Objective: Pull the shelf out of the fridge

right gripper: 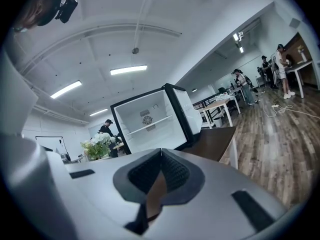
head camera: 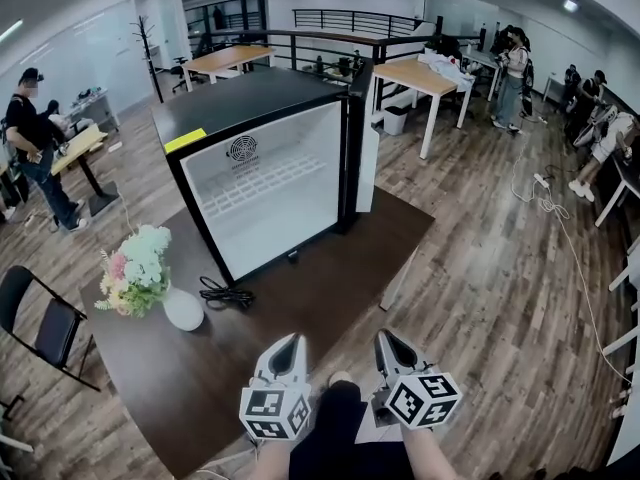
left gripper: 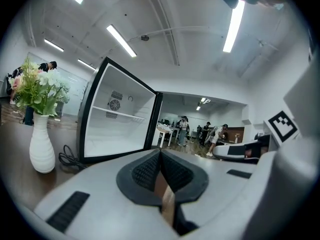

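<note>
White wire shelf [head camera: 262,183] sits mid-height in open fridge [head camera: 250,98], frame centre; left hand-held gripper [head camera: 289,344] and right hand-held gripper [head camera: 390,340], both clenched empty, should open, approach level, grip its front edge.

The door [head camera: 358,143] of the fridge [head camera: 250,98] stands edge-on in the head view, so its inner face is hidden. The person's forearms [head camera: 430,460] run off that view's bottom edge, and the black chair [head camera: 52,333] is cut by its left edge.

I'm looking into an open-plan office: wood-topped desks [head camera: 422,76], a black railing [head camera: 350,16], strip ceiling lights [left gripper: 121,40], people [head camera: 512,68] standing among workstations.
</note>
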`<move>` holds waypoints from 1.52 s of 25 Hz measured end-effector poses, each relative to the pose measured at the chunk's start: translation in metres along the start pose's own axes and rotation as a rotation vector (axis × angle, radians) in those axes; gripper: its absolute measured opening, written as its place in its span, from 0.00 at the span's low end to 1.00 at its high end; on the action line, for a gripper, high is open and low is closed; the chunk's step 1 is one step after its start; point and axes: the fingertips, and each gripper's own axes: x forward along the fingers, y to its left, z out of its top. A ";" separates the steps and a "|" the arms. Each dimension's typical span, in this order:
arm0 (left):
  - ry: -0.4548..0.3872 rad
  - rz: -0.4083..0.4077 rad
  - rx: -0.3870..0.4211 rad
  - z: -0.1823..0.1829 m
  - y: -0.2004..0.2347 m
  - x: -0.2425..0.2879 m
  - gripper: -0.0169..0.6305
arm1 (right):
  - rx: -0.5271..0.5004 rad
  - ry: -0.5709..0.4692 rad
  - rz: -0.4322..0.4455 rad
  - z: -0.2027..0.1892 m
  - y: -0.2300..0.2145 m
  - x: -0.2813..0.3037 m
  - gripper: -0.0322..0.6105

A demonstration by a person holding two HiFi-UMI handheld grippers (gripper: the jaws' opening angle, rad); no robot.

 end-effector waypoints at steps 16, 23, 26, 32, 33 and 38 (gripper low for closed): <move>-0.045 0.117 -0.042 0.050 0.052 0.131 0.03 | -0.023 0.044 0.087 0.069 -0.053 0.127 0.04; -0.057 0.191 -0.085 0.056 0.087 0.164 0.03 | -0.035 0.095 0.148 0.079 -0.058 0.187 0.04; -0.069 0.233 -0.110 0.057 0.102 0.172 0.03 | -0.045 0.131 0.191 0.078 -0.053 0.212 0.04; -0.098 0.301 -0.177 0.058 0.126 0.177 0.03 | -0.048 0.170 0.276 0.076 -0.039 0.249 0.04; -0.107 0.307 -0.194 0.058 0.127 0.176 0.03 | -0.043 0.173 0.288 0.076 -0.038 0.252 0.04; -0.154 0.372 -0.258 0.063 0.140 0.166 0.03 | 0.002 0.202 0.350 0.073 -0.029 0.275 0.04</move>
